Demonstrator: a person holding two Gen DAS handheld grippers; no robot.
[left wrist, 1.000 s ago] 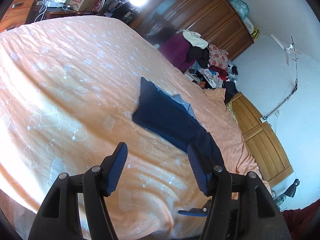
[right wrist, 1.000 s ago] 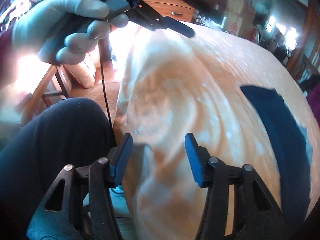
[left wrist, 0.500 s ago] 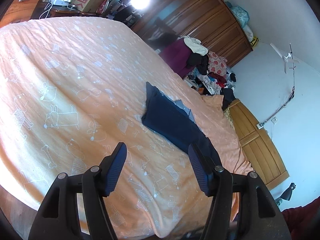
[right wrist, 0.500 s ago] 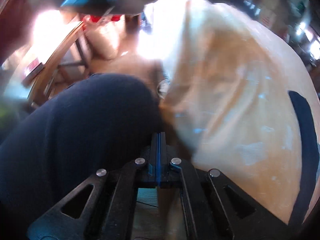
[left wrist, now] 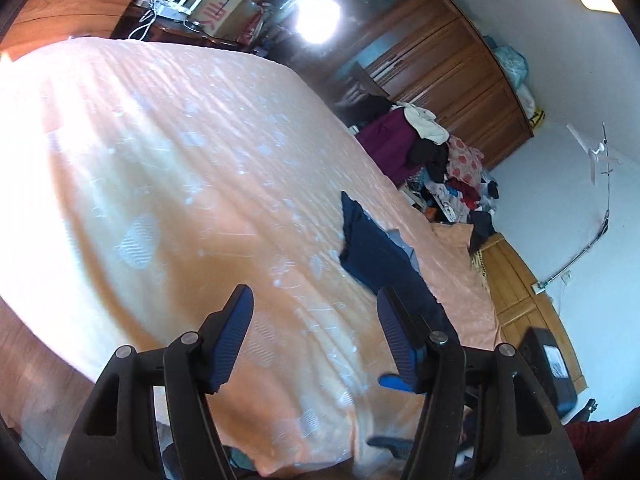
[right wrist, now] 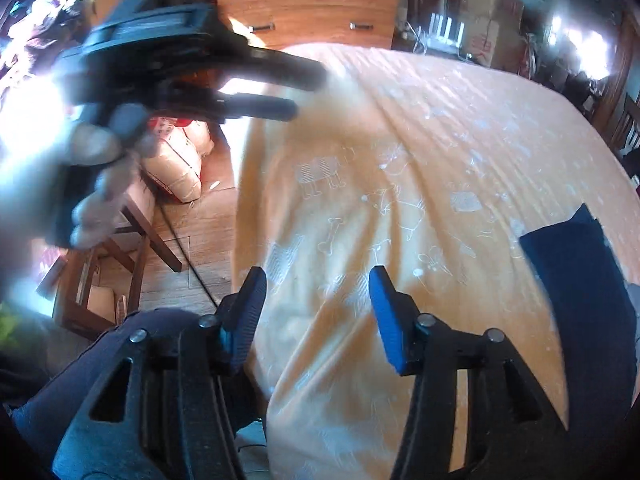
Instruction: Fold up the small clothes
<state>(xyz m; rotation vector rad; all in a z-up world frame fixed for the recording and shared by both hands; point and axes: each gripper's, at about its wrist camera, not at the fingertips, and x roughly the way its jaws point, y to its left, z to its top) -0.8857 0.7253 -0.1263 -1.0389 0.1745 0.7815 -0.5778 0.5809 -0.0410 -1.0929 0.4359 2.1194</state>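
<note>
The left gripper (left wrist: 314, 330) hangs with fingers apart, the navy garment (left wrist: 378, 256) ahead and right of it on the orange bedspread (left wrist: 168, 168). The right gripper (right wrist: 318, 306) is also spread, empty, the garment off to its right.

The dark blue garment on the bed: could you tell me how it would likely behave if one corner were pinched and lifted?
The dark blue garment lies flat in thin layers, so it would probably droop and unfold. It looks light, and might drag across the orange bedspread.

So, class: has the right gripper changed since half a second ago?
Yes. The right gripper, then shut over the dark trouser leg, is open, pointing over the orange bedspread.
</note>
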